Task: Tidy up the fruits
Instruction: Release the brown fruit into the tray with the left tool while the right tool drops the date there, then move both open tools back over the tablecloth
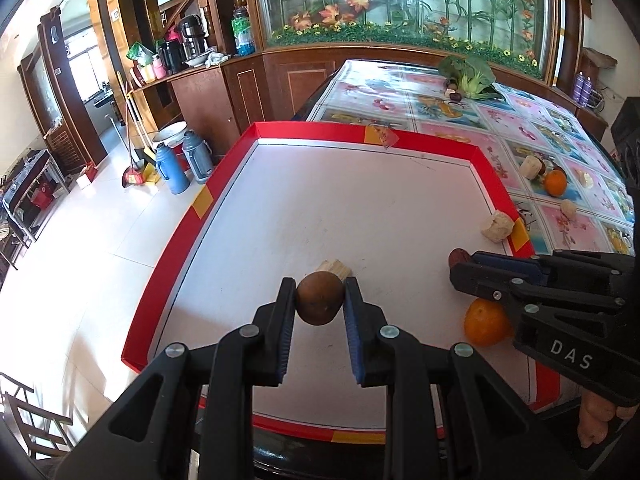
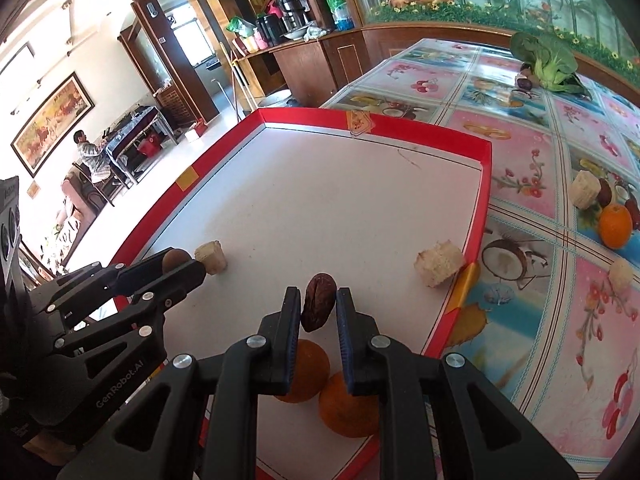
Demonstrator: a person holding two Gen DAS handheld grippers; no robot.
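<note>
My left gripper (image 1: 320,300) is shut on a round brown fruit (image 1: 319,299), held over the white board with the red rim (image 1: 224,184); it also shows in the right wrist view (image 2: 176,262). My right gripper (image 2: 319,304) is shut on a dark wrinkled date (image 2: 318,307), above two oranges (image 2: 304,372) (image 2: 348,412) on the board. In the left wrist view the right gripper (image 1: 464,266) holds the date (image 1: 459,258) over an orange (image 1: 486,322). A pale chunk (image 2: 212,257) lies beside the left gripper; another (image 2: 438,266) lies at the board's right rim.
On the flowered tablecloth (image 2: 532,280) to the right lie an orange (image 2: 615,220), pale chunks (image 2: 586,189) (image 2: 621,275) and dark fruits (image 2: 604,192). A leafy green vegetable (image 2: 550,62) lies at the far end. The table's left edge drops to the floor with thermos flasks (image 1: 172,168).
</note>
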